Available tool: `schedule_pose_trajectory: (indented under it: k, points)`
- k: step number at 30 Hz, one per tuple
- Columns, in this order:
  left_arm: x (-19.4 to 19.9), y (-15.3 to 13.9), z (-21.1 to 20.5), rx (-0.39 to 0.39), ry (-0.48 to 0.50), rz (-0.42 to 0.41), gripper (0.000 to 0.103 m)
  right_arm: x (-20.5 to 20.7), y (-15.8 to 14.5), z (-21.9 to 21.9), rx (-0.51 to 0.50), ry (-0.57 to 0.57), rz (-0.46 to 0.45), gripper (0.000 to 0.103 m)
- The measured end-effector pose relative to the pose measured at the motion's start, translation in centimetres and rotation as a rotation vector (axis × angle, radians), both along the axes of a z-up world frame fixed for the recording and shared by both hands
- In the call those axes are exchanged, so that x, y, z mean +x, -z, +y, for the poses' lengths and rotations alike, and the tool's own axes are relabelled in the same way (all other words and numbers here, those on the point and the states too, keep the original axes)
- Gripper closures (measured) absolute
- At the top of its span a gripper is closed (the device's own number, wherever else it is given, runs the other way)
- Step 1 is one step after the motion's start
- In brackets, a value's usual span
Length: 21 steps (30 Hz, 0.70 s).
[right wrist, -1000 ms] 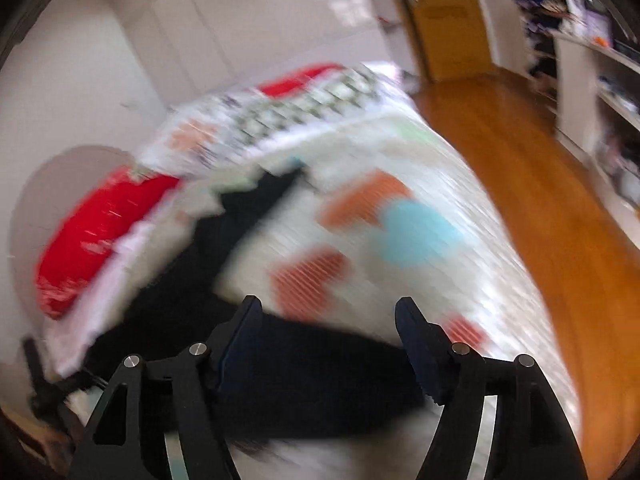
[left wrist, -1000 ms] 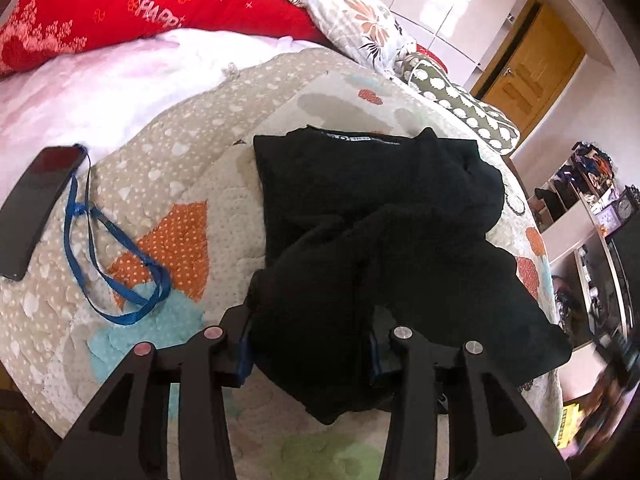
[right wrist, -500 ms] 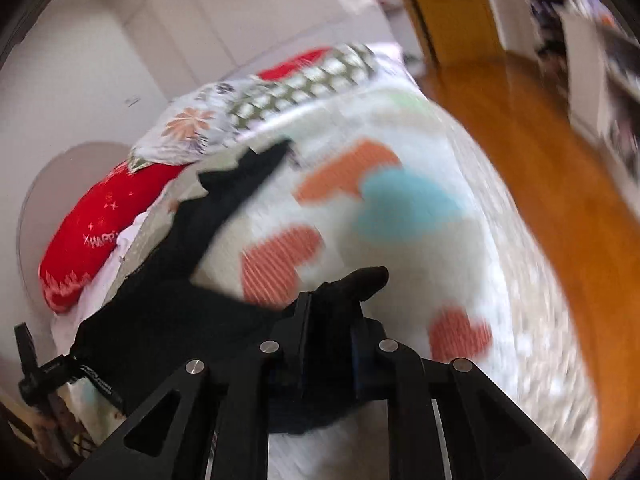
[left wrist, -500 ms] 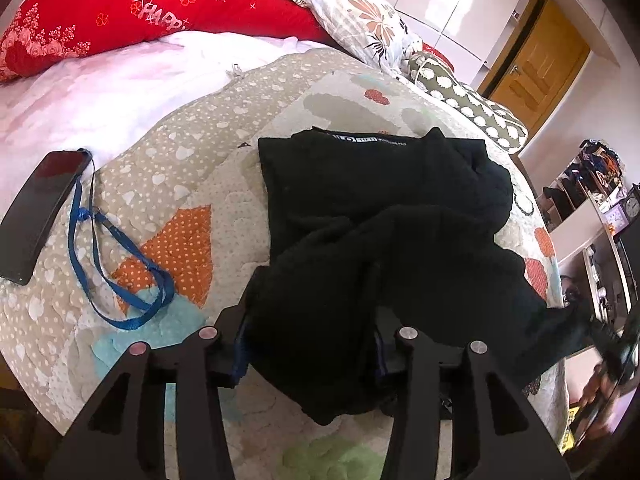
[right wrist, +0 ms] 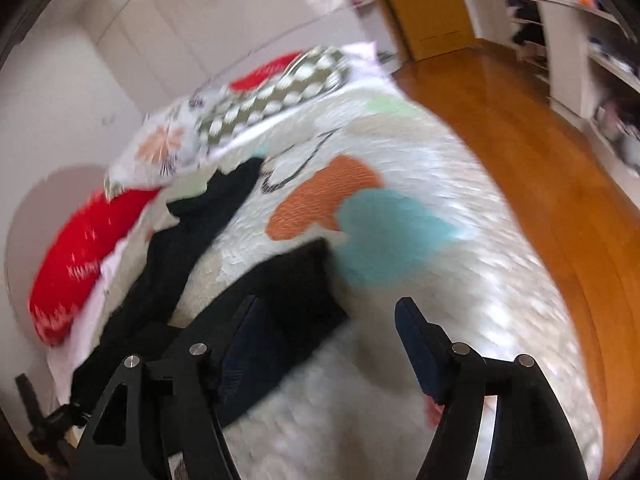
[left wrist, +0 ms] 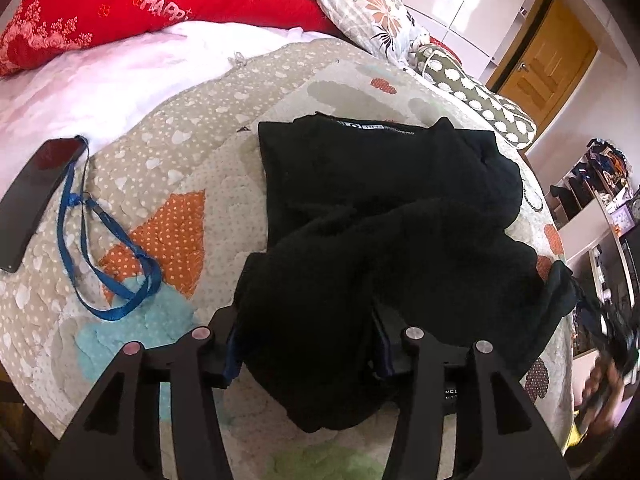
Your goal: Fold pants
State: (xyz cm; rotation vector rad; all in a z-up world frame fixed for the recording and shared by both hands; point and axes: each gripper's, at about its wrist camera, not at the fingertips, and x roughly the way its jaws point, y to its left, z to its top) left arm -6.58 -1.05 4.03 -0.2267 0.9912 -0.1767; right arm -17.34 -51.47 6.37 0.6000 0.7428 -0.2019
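While the black pants (left wrist: 384, 216) lay bunched on the bed's patchwork quilt (left wrist: 168, 184), you had the waistband end flat toward the pillows and the leg fabric heaped forward over it, so the fold was, by my judgement, only partly made. One leg trailed off toward the right edge of the bed, which suggests that side was not yet squared.

Left claw (left wrist: 306, 342): a thick wad of the near hem sat between its two fingers. The jaws were opening, yet the cloth filled the gap and both pads looked to be against it. I read this as a release in progress, the hem having been carried to where you wanted it.

Right claw (right wrist: 328, 336): jaws apart and opening, nothing between them but quilt. The end of a pant leg (right wrist: 288, 292) lay just beside its left finger (right wrist: 248, 340). The view was blurred, so contact could not be settled. Probable reason for its position: you were lining up on that loose leg end to bring it in.

Surroundings: a dark phone (left wrist: 32, 196) with a blue lanyard (left wrist: 104, 256) lay on the quilt well apart from the pants, to the left. A red pillow (left wrist: 160, 4) and floral pillow (left wrist: 372, 12) sat at the head of the bed. Wooden floor (right wrist: 520, 140) ran alongside.
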Motion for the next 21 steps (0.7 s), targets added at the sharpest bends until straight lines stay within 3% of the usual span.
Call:
schedule_pose_trajectory:
  k: [5,8,10,11,12,15,21]
  points:
    - [-0.2,0.4,-0.3,0.008,0.000,0.009,0.051,-0.1,1.5,1.3,-0.018,-0.073,0.042,0.036]
    - [-0.4,0.3,-0.3,0.005,-0.003,0.010,0.051,1.5,3.2,1.2,0.043,-0.057,0.030,0.044]
    - [-0.5,0.3,-0.3,0.004,-0.001,0.015,0.051,2.4,3.6,0.9,0.075,-0.035,-0.004,0.057]
    - [-0.5,0.3,-0.2,0.001,-0.001,0.019,0.051,2.7,3.7,1.0,0.087,-0.044,-0.012,0.075]
    - [-0.5,0.3,-0.2,-0.003,0.001,0.022,0.051,3.0,3.8,1.1,0.109,-0.062,-0.015,0.087]
    - [-0.8,0.0,0.0,-0.015,0.007,0.022,0.051,2.2,2.8,1.7,0.089,-0.082,-0.029,0.092]
    - [-2.5,-2.4,1.3,-0.079,0.064,0.001,0.057,-5.4,-2.4,1.5,0.055,-0.076,-0.134,0.092]
